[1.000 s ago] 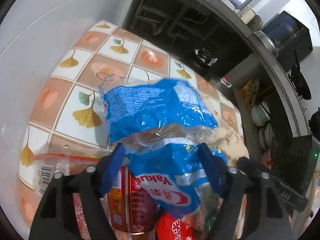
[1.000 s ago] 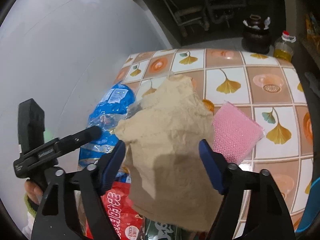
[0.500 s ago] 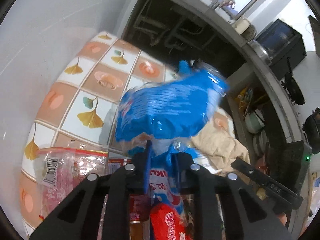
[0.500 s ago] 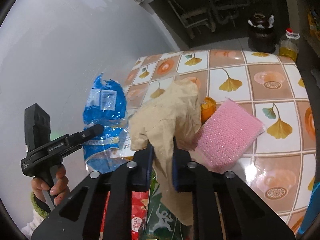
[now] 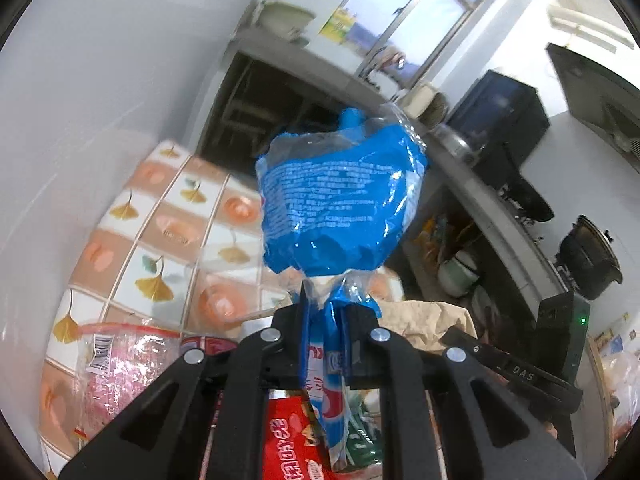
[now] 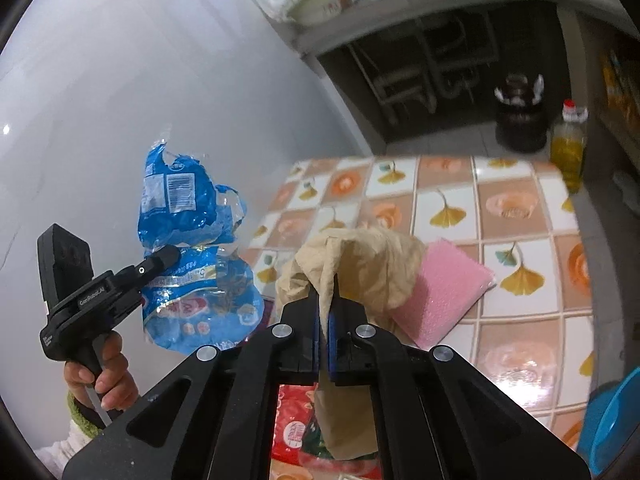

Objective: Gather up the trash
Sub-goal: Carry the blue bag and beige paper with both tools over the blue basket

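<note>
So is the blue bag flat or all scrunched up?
Scrunched up. The blue bag is crinkled and pinched at its middle by the closing left gripper, bulging above the fingers and hanging loose below them.

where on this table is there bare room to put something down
Free: the far tiles of the table, between the wall and the oil bottle, and the right strip beyond the pink pad. Crowded: the near edge, with the red packet and clear bag under both loaded grippers.
</note>
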